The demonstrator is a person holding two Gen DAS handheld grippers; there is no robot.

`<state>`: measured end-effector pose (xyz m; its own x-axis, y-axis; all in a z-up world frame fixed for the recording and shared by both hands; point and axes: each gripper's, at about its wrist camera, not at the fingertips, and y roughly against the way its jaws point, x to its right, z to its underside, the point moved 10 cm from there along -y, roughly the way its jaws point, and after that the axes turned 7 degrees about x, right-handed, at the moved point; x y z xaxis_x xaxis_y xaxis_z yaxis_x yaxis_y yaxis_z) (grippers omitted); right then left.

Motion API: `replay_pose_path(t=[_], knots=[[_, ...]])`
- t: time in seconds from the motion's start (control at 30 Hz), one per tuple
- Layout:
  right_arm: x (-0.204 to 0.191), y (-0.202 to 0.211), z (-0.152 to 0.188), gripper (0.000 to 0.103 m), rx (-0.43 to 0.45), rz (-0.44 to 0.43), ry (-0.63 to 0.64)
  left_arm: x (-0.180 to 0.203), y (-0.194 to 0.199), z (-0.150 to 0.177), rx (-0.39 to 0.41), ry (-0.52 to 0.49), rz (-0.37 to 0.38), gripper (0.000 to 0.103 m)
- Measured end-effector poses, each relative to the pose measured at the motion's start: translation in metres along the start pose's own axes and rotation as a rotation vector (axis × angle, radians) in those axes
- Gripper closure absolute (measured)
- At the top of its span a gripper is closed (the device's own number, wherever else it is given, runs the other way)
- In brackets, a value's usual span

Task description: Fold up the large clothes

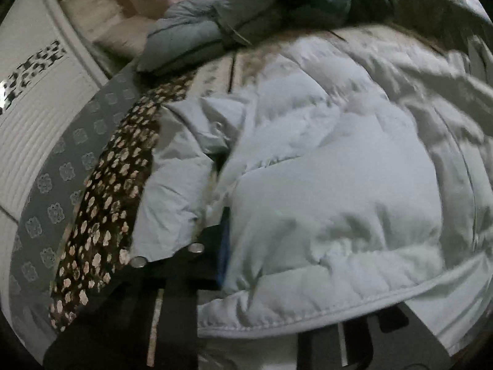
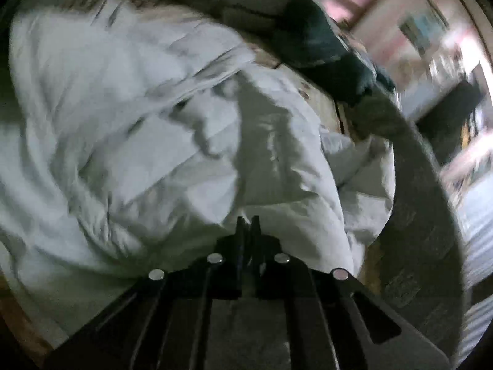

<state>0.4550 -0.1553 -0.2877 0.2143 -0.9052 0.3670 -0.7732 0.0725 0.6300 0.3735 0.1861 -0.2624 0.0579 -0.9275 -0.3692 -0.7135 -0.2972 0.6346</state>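
While one pale jacket (image 1: 323, 160) covers the table (image 1: 222, 64), right gripper (image 2: 247, 225) pinched closed on its fabric, left gripper (image 1: 222, 246) buried under jacket, grip unclear, one dark clothes pile (image 1: 277, 3) beyond jacket.

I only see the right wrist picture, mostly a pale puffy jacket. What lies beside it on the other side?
Observer: A brown flowered cloth lies along the pale puffy jacket, touching its edge.
Operator: And the other tongs?
Observer: The jacket's hem drapes over the left tongs, hiding one finger.
Operator: Anything beyond that cloth?
Observer: A grey mat with pale medallions runs along its outer side.
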Motion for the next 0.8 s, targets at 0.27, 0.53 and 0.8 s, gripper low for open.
replay_pose_path(t=[0.27,0.53,0.8], knots=[[0.025,0.020,0.004,0.103,0.002,-0.092,-0.093,-0.035,0.044,-0.035,0.080,0.115,0.038,0.095],[0.037,0.036,0.023,0.102,-0.042,-0.127,-0.116,-0.042,0.086,0.015,0.021,0.008,0.062,0.096],[0.048,0.019,0.064,0.043,-0.181,-0.205,-0.243,-0.011,0.101,0.095,-0.023,-0.245,0.130,0.092]])
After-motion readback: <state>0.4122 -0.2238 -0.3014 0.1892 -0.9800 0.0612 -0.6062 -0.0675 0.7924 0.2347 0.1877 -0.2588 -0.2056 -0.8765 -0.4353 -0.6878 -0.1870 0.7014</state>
